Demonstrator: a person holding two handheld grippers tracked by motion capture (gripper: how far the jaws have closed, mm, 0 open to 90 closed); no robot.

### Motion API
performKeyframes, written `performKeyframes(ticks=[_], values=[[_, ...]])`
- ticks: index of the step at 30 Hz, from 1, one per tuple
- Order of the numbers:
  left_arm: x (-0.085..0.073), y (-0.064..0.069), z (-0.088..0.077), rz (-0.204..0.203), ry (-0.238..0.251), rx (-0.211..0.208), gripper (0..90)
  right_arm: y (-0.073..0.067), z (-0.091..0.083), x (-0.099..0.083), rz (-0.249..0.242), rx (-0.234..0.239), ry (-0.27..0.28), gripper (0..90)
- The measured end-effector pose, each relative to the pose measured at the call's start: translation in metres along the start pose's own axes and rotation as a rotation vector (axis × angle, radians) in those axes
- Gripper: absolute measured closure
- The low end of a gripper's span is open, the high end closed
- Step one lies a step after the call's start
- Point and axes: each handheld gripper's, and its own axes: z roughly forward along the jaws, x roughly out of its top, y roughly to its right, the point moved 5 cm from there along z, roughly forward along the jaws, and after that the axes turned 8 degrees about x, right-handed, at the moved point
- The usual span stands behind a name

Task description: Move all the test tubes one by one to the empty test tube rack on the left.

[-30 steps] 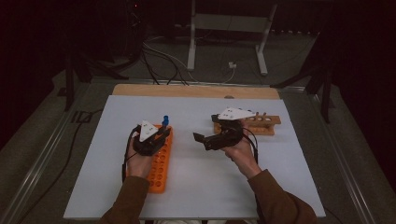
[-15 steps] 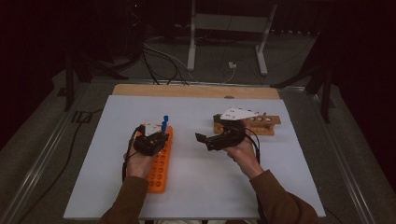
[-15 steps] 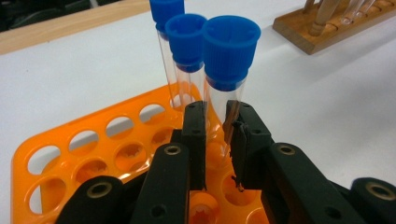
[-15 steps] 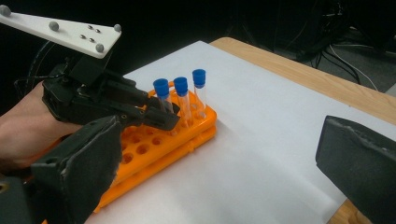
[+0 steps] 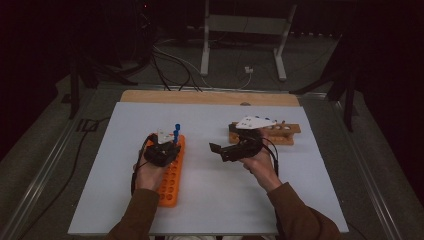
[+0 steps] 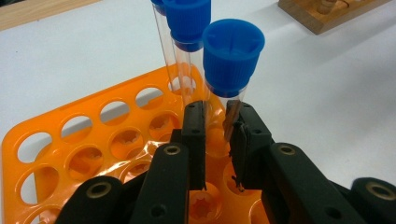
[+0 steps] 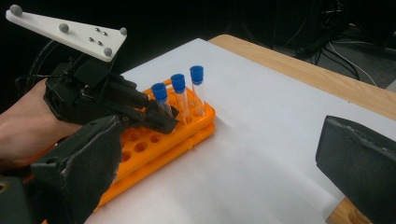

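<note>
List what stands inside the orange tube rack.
Three blue-capped tubes stand at one end of the orange rack; the left gripper clamps the nearest. Other visible holes are empty; the hand covers some.

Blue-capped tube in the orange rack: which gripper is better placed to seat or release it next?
Left. The left gripper is shut on the nearest blue-capped tube, right over the orange rack. The right gripper stands open, empty, beside the rack.

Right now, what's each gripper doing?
Left gripper: shut on the nearest blue-capped tube in the orange rack.
Right gripper: open, holding nothing.
</note>
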Motion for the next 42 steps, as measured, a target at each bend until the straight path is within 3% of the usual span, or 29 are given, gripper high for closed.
performKeyframes(ticks=[4,11,14,22,28,31,33,37,42], values=[[-0.001,-0.002,-0.001,-0.01,0.009,0.003,73.3,0.0,0.0,0.001,0.003,0.002,0.004,0.6],[-0.002,-0.007,-0.009,-0.071,0.063,-0.049,58.3,0.002,-0.002,0.001,0.008,-0.002,0.01,0.5],[-0.004,-0.01,-0.013,-0.109,0.064,-0.07,49.9,0.002,-0.003,0.002,0.009,-0.002,0.015,0.5],[-0.003,-0.018,-0.032,-0.184,0.178,-0.147,39.6,0.006,-0.006,0.002,0.012,-0.011,0.02,0.5],[0.006,-0.01,-0.044,-0.169,0.264,-0.173,28.8,0.01,-0.008,0.003,0.015,-0.023,0.02,0.5],[0.011,-0.005,-0.048,-0.161,0.29,-0.163,19.0,0.013,-0.01,0.003,0.019,-0.032,0.022,0.5],[0.013,-0.002,-0.051,-0.165,0.309,-0.181,17.6,0.016,-0.011,0.002,0.023,-0.037,0.022,0.5],[0.016,0.003,-0.054,-0.17,0.315,-0.176,14.9,0.024,-0.014,0.002,0.033,-0.055,0.02,0.5],[0.018,0.007,-0.054,-0.166,0.307,-0.18,2.0,0.037,-0.023,0.003,0.051,-0.091,0.031,0.5]])
